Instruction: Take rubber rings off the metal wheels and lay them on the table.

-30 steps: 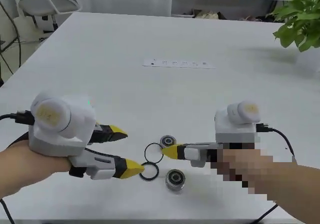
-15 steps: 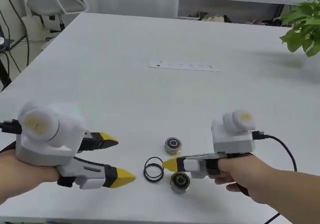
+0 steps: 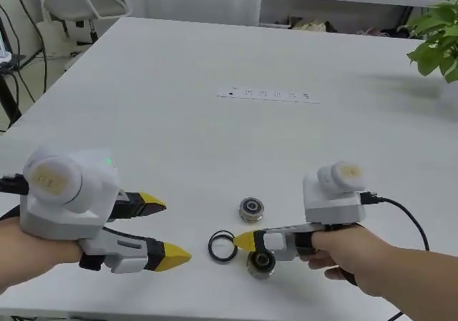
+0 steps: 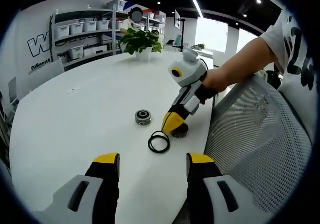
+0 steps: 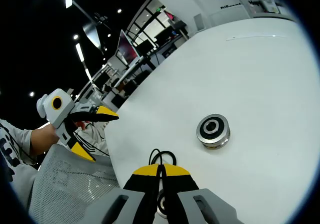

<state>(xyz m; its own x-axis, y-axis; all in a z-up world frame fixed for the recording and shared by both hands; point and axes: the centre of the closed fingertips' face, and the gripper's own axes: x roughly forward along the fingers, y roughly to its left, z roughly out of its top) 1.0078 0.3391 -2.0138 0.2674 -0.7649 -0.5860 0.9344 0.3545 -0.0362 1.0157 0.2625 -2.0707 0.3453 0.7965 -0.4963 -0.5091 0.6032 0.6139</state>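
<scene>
Tabletop (image 3: 179,85): right gripper (image 3: 240,240) closed, left gripper (image 3: 172,229) spread.

The rubber rings (image 3: 222,246) lie by the bench's (image 3: 179,128) near edge. The far wheel (image 3: 251,208) sits just behind them, the near wheel (image 3: 261,263) just right, closer to that edge.

Left claw (image 3: 172,229) has backed off the rubber rings (image 3: 222,246), now overlapping.

Open table (image 3: 164,135) past wheel (image 3: 251,207); distant strip (image 3: 268,94), perhaps sockets.
</scene>
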